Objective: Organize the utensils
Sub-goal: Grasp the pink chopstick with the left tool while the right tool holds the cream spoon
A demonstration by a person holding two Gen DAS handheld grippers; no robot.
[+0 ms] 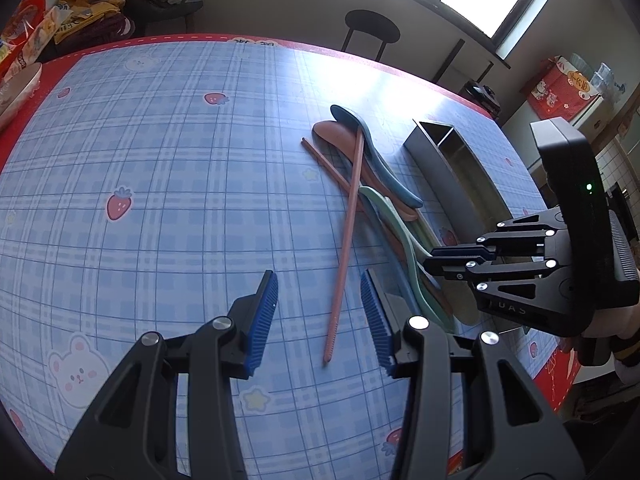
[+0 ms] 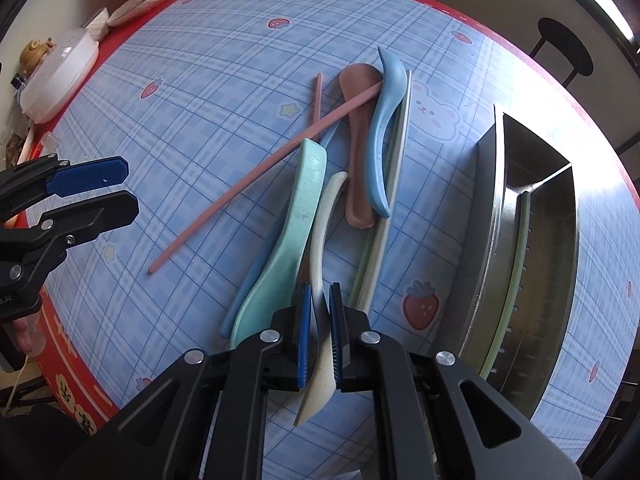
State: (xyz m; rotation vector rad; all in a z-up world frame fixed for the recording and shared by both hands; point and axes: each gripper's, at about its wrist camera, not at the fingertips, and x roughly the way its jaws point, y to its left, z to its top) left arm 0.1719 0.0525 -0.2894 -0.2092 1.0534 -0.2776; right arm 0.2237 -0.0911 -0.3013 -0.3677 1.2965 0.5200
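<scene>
Your left tongs [image 1: 319, 322] gape wide and empty above the bench [image 1: 160, 160], just beside the pink chopstick [image 1: 347, 236]. In the right wrist view, your right tongs [image 2: 320, 336] pinch the white spoon [image 2: 320, 248], which lies beside the steel tray [image 2: 536, 240].

Spoons [image 2: 360, 152] and chopsticks [image 2: 256, 184] lie crossed in a pile left of the metal holder [image 2: 556, 216].
</scene>
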